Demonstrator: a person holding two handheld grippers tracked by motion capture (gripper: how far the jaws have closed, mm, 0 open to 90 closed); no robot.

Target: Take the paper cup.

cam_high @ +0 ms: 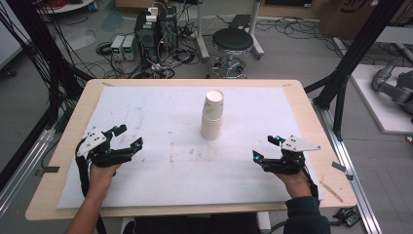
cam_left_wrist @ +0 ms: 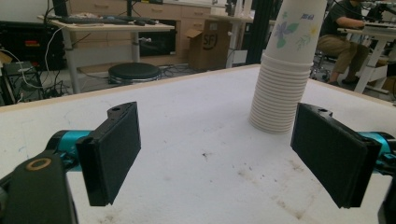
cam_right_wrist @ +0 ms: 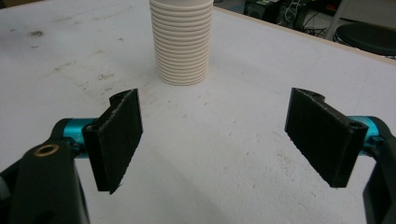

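Observation:
A tall stack of upside-down white paper cups (cam_high: 213, 115) stands on the white mat (cam_high: 160, 112), a little right of the middle. In the left gripper view the stack of cups (cam_left_wrist: 286, 70) rises ahead to the right, its top cup printed with flowers. My left gripper (cam_high: 128, 137) rests near the mat's front left, open and holding nothing (cam_left_wrist: 217, 158). At the front right sits my right gripper (cam_high: 267, 148), also open with nothing between its jaws (cam_right_wrist: 217, 142). From there the cup stack (cam_right_wrist: 181, 39) stands ahead, slightly left.
The mat covers a wooden table (cam_high: 73, 126) and shows faint stains. Beyond the far edge are a black stool (cam_high: 233, 44), electronics boxes (cam_high: 156, 29) and floor cables. A black frame post (cam_high: 348, 68) stands at the right. A seated person (cam_left_wrist: 345, 28) is far off.

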